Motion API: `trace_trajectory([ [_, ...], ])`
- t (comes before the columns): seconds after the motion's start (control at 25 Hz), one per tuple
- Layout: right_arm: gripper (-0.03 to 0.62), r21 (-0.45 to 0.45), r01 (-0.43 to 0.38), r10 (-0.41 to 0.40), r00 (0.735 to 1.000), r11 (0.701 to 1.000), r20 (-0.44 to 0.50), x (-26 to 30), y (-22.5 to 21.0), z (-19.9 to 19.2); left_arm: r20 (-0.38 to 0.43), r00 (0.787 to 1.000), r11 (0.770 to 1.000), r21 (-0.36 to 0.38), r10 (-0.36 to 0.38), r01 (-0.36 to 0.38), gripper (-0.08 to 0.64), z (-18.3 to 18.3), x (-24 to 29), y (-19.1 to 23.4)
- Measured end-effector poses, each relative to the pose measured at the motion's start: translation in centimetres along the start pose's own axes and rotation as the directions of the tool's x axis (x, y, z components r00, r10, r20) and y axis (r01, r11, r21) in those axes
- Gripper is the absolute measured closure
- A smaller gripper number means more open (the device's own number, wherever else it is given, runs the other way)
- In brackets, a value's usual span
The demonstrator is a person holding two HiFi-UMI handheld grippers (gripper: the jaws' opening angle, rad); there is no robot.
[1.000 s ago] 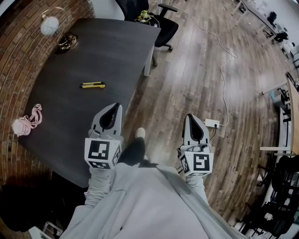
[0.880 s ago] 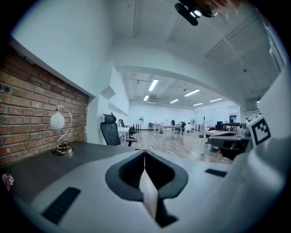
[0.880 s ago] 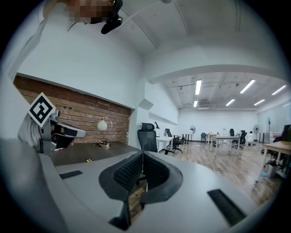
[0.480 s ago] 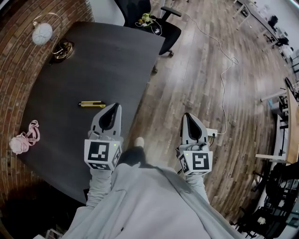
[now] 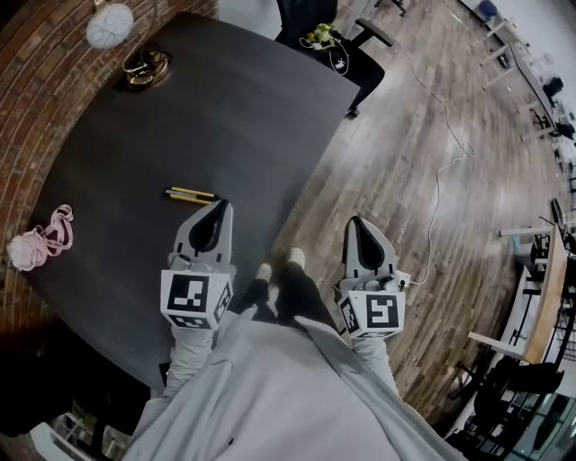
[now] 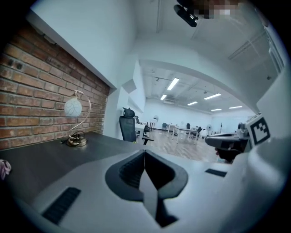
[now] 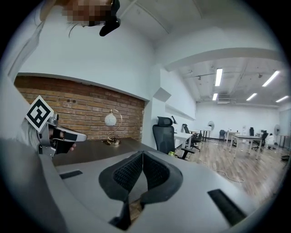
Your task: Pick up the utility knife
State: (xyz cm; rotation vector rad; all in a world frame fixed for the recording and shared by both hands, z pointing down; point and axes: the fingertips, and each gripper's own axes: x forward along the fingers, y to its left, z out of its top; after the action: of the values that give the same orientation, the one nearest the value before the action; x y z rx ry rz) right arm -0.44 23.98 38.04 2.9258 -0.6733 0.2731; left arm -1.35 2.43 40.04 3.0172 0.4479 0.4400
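The utility knife (image 5: 190, 194), yellow and black, lies flat on the dark table (image 5: 207, 108) in the head view. My left gripper (image 5: 220, 205) hovers over the table's near part, its tip just right of the knife's end, jaws shut and empty (image 6: 144, 153). My right gripper (image 5: 355, 221) is held off the table's right side over the wooden floor, jaws shut with nothing in them (image 7: 142, 154). Neither gripper view shows the knife. Each gripper view catches the other gripper, the right gripper (image 6: 232, 141) and the left gripper (image 7: 59, 134).
A globe lamp (image 5: 110, 25) with a brass base (image 5: 148, 67) stands at the table's far left by the brick wall. A pink cord bundle (image 5: 36, 241) lies at the left edge. A black office chair (image 5: 333, 36) is behind the table. A white cable (image 5: 441, 180) runs across the floor.
The person has stepped closer to the table. Both grippers moved forward, and the knife now lies just left of the left gripper's tip instead of well ahead of it.
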Motion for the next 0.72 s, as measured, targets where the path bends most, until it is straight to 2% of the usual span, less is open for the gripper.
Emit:
trace_trajectory([
  [0.2, 0.574, -0.032, -0.157, 0.158, 0.987, 0.987, 0.004, 5.5, 2.2, 1.0, 0.006, 0.987, 0.986, -0.055, 0.159, -0.158, 0.541, -0.3, -0.8, 4.1],
  [0.28, 0.574, -0.043, -0.225, 0.226, 0.974, 0.973, 0.005, 7.9, 3.0, 1.3, 0.009, 0.974, 0.971, -0.072, 0.228, -0.227, 0.541, -0.2, -0.9, 5.6],
  [0.36, 0.574, -0.051, -0.298, 0.299, 0.954, 0.953, 0.011, 10.7, 3.7, 1.8, 0.009, 0.951, 0.948, -0.090, 0.308, -0.306, 0.541, 0.0, -1.0, 7.2],
  [0.44, 0.574, -0.061, -0.379, 0.380, 0.925, 0.924, 0.023, 13.9, 4.7, 2.6, 0.009, 0.917, 0.911, -0.110, 0.400, -0.397, 0.541, 0.1, -1.4, 8.9],
  [0.52, 0.574, -0.075, -0.464, 0.467, 0.884, 0.882, 0.028, 17.2, 6.2, 3.3, 0.006, 0.871, 0.864, -0.132, 0.491, -0.486, 0.541, 0.2, -1.9, 10.7],
  [0.72, 0.574, -0.122, -0.665, 0.672, 0.740, 0.737, 0.024, 24.1, 10.0, 5.4, -0.017, 0.730, 0.716, -0.180, 0.683, -0.674, 0.541, 0.9, -2.6, 13.4],
])
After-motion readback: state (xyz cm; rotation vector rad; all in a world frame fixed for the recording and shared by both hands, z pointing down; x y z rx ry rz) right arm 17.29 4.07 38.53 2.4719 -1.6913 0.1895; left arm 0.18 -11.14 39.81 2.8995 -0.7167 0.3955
